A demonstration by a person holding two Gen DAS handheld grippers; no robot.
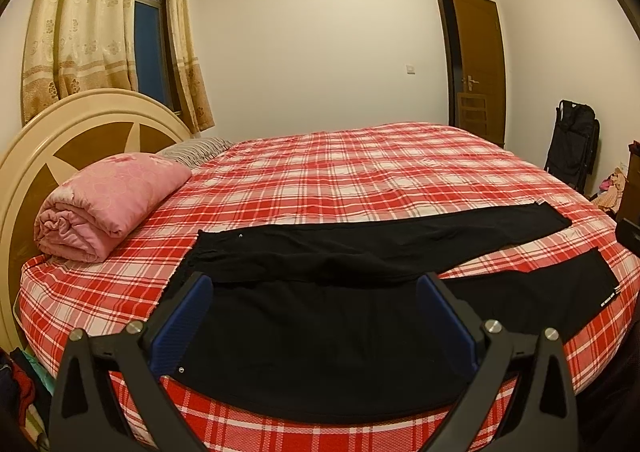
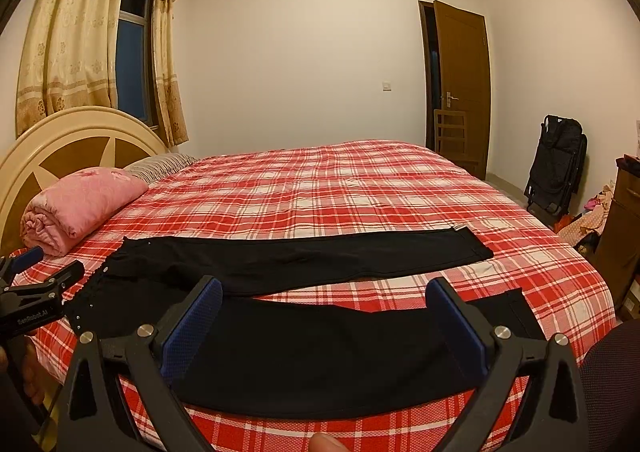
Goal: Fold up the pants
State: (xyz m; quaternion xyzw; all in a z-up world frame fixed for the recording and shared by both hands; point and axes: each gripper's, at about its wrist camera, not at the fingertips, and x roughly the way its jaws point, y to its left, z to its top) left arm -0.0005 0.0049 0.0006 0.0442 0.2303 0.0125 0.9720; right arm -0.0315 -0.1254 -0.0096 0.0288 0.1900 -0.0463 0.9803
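Red-and-white plaid covers the bed (image 2: 360, 187) in front of you, and it fills most of both views, with a round headboard (image 1: 60, 139) at the left and a brown door (image 2: 460, 91) ajar in the far wall. Your black pants (image 2: 280, 264) lie flat along the near edge of that bed, waistband to the left, both legs running right and splayed apart so a wedge of plaid shows between them; the near leg sits right at the mattress edge. By the look of it no fold has been made yet, so you are at the very start: the first move is probably to bring one leg over onto the other. For that your left gripper (image 1: 316, 316) would take the waist end and your right gripper (image 2: 324, 324) the near cuff. Both hang above the near leg with jaws spread wide and nothing between them; the left gripper also shows at the left edge of the right wrist view. A rolled pink quilt (image 1: 108, 203) and a striped pillow (image 1: 196, 149) sit near the headboard, well clear of the pants, so nothing blocks the fold. A folded black chair (image 2: 556, 167) stands by the far wall.
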